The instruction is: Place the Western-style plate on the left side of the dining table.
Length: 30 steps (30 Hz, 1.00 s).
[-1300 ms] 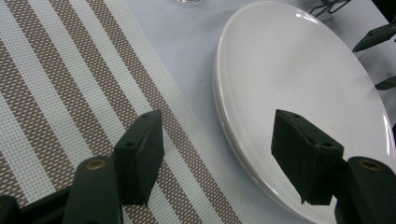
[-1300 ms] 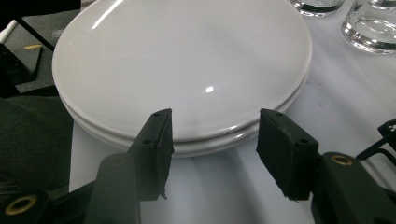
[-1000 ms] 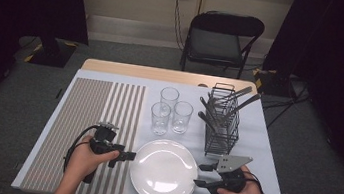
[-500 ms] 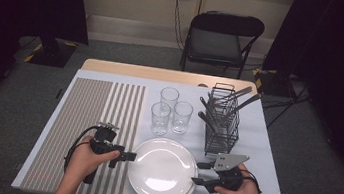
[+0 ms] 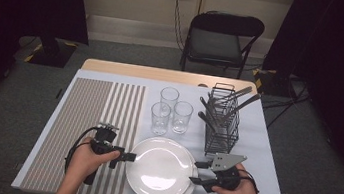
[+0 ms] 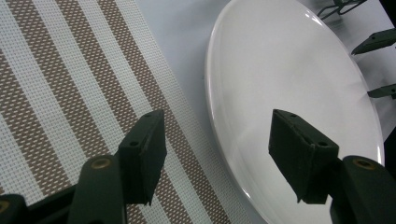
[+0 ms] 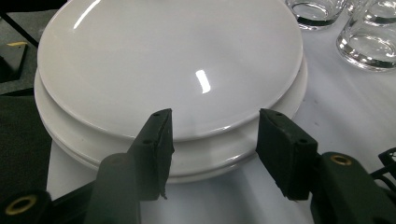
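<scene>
At the near edge of the table [image 5: 255, 138], a stack of white plates [image 5: 160, 168] lies between the two hands, just right of the striped placemat [image 5: 82, 130].

Step in hand, as judged: approach to the top plate from both sides, no grasp yet. Left hand-held gripper [image 5: 129, 156] points at the stack's left rim, its jaws apart with the rim between them and no pad pressing; they have just closed in slightly. Right hand-held gripper [image 5: 197, 173] sits at the right rim, jaws spread and empty, lined up with the stack's edge in the right gripper view.

Next move probably calls for sliding one jaw under the top plate's lip and the other above it, then closing on the rim alone. The plates nest closely, so the lower one could get caught too.

Count:
- plates: two, stacked, slightly offset
- drinking glasses [image 5: 171, 109]: three, clustered beyond the plates
- wire caddy [image 5: 223, 119]: one, holding several dark utensils, exact number unclear
- placemat: one
- chair [image 5: 220, 40]: one, beyond the table
</scene>
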{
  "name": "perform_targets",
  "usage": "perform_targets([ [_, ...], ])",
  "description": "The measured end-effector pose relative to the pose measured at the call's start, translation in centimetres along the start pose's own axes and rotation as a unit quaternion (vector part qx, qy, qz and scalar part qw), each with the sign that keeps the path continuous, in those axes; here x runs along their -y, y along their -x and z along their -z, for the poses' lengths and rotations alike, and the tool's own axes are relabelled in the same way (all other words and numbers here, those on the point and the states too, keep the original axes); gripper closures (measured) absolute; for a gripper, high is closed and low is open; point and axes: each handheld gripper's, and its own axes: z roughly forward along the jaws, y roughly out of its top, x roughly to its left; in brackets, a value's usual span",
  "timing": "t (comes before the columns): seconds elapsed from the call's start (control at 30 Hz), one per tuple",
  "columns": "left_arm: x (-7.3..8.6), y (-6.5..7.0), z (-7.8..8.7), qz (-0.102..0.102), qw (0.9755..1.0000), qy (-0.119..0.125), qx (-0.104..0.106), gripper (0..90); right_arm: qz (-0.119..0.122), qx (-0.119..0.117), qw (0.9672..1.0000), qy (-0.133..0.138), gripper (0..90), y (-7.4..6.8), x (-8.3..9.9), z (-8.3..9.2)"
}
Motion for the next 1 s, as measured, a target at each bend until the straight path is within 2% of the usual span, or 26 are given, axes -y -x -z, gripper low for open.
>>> perform_targets([
  [0.37, 0.45, -0.28, -0.13, 0.013, 0.9999, -0.003, 0.004, 39.1, 0.009, 0.001, 1.0, -0.001, 46.2, -0.08, -0.46, -0.67],
  [0.43, 0.48, -0.23, -0.14, 0.022, 0.9997, -0.001, 0.008, 39.8, 0.012, 0.0, 0.9999, -0.001, 46.2, -0.1, -0.55, -0.76],
  [0.73, 0.4, -0.28, -0.29, 0.022, 0.9997, -0.003, 0.007, 43.0, 0.013, 0.0, 0.9999, -0.002, 46.0, -0.1, -0.66, -0.87],
  [0.8, 0.35, -0.29, -0.45, 0.029, 0.9995, -0.009, 0.011, 44.9, 0.014, 0.0, 0.9999, -0.003, 46.0, -0.09, -0.69, -0.89],
  [1.0, 0.0, -0.41, -0.44, 0.04, 0.9991, -0.004, 0.012, 48.8, 0.016, -0.001, 0.9999, -0.004, 46.0, -0.07, -0.76, -0.95],
])
